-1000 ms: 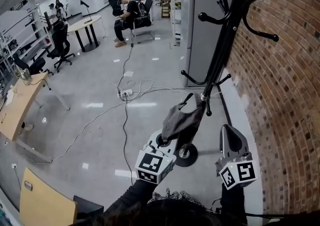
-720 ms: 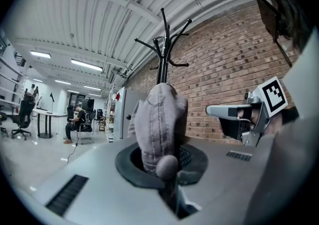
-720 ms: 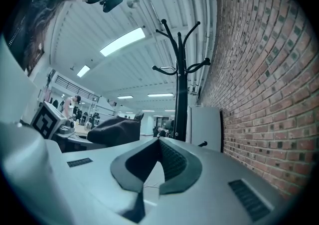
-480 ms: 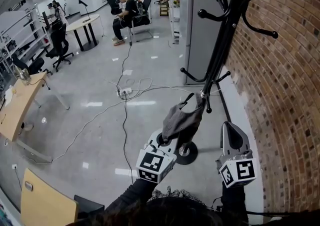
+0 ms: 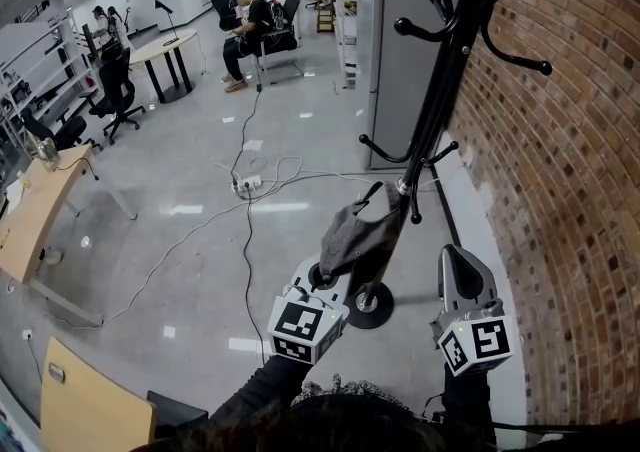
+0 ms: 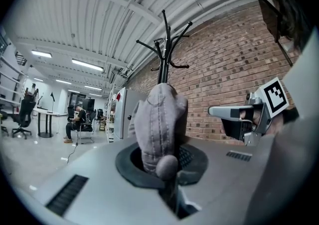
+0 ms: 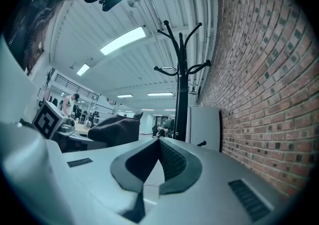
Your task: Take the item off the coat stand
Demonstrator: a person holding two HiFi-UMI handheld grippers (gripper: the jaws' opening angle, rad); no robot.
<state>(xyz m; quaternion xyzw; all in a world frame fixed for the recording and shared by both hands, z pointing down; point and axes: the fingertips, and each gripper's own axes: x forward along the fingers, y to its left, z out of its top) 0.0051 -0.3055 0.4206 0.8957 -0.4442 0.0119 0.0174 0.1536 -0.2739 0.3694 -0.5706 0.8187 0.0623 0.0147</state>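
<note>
Grey office floor (image 5: 200,240) runs along a brick wall (image 5: 570,140), and the black coat stand (image 5: 440,110) rises close to that wall. My left gripper (image 5: 325,280) is clamped tight on the lower edge of a grey cap (image 5: 360,235). The cap's upper end lies against the pole by the low hooks (image 5: 378,157); I cannot tell whether it has cleared its hook. My right gripper (image 5: 455,258) hangs near the stand's base (image 5: 372,310), its 2 jaws pressed together on nothing. I would raise the cap up and outward from the pole before drawing it toward me, keeping the clamp firm so the fabric does not snag.
</note>
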